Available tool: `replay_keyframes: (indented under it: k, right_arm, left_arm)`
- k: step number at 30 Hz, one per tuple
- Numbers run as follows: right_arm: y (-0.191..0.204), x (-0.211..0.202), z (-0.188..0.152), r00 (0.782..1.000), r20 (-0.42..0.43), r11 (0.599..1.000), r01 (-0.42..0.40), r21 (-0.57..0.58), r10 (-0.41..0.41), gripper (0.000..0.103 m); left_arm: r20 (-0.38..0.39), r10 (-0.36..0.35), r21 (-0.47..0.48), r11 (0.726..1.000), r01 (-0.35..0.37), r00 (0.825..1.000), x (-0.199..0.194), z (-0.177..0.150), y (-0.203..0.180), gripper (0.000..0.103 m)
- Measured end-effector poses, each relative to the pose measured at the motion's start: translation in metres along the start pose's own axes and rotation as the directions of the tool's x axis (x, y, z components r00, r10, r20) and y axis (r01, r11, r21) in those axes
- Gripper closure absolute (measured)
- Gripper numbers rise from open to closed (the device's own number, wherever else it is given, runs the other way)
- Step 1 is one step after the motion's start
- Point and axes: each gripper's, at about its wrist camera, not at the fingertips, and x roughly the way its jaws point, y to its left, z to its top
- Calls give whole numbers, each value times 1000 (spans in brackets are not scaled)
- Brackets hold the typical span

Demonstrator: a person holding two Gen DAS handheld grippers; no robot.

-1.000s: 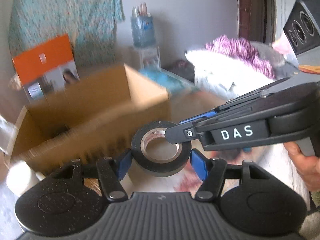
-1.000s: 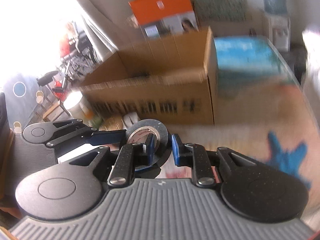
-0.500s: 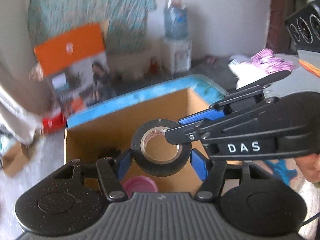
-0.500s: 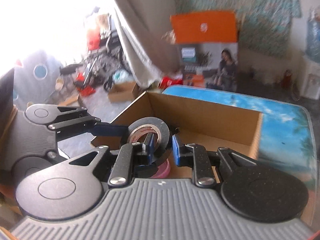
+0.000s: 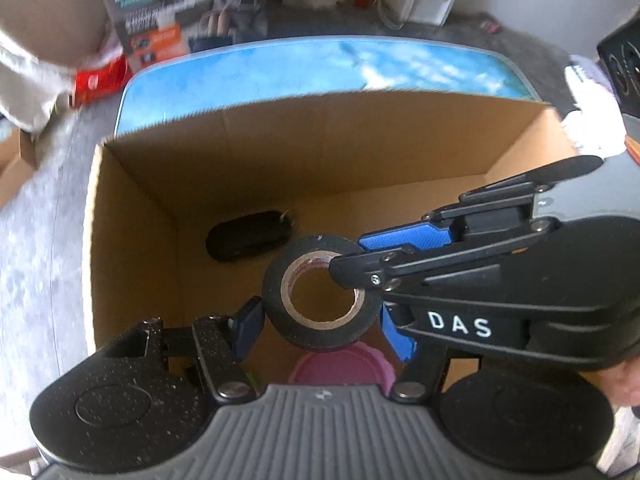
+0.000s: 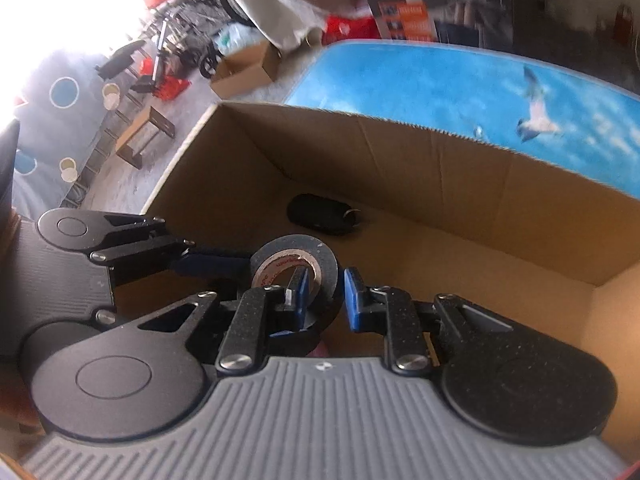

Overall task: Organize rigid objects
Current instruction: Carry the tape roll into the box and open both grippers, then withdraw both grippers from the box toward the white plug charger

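A black tape roll (image 5: pixel 316 332) with a tan core hangs over the open cardboard box (image 5: pixel 132 208). My left gripper (image 5: pixel 320 316) is shut on it, blue pads pressing the roll's outer sides. My right gripper (image 5: pixel 352 258) comes in from the right and is shut on the roll's wall, one finger through the hole and one outside. In the right wrist view the tape roll (image 6: pixel 320 254) sits in my right gripper (image 6: pixel 325 282), and a left finger (image 6: pixel 208 262) reaches it from the left.
On the box (image 6: pixel 440 168) floor lie a black oblong case (image 5: pixel 248 240) (image 6: pixel 320 220) and a pink round lid (image 5: pixel 344 364) right below the roll. The box stands on a table with a blue sky print (image 5: pixel 320 64). Other boxes and clutter lie on the grey floor (image 5: pixel 40 220).
Both grippers carried the tape roll from in front of the box's outer wall to above its open inside. The views tipped downward. Neither grip changed.
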Motion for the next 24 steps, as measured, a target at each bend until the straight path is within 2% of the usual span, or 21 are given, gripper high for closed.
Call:
replay_keyframes:
  k: [7, 14, 19, 24]
  right_arm:
    - [-13, 39, 6, 999, -48, 999, 3, 36, -1, 84]
    - [-16, 45, 10, 999, -36, 999, 3, 53, -2, 83]
    - [-20, 23, 5, 999, 14, 996, -31, 80, 30, 83]
    - [-21, -28, -14, 990, 124, 992, -73, 101, 60, 83]
  left_arm:
    - [-50, 26, -28, 999, -27, 998, 20, 11, 8, 38]
    - [-16, 22, -43, 999, -22, 1000, 8, 9, 4, 36]
    - [50, 7, -52, 999, -4, 999, -19, 2, 1, 35]
    - [137, -12, -61, 998, 20, 990, -60, -10, -5, 32]
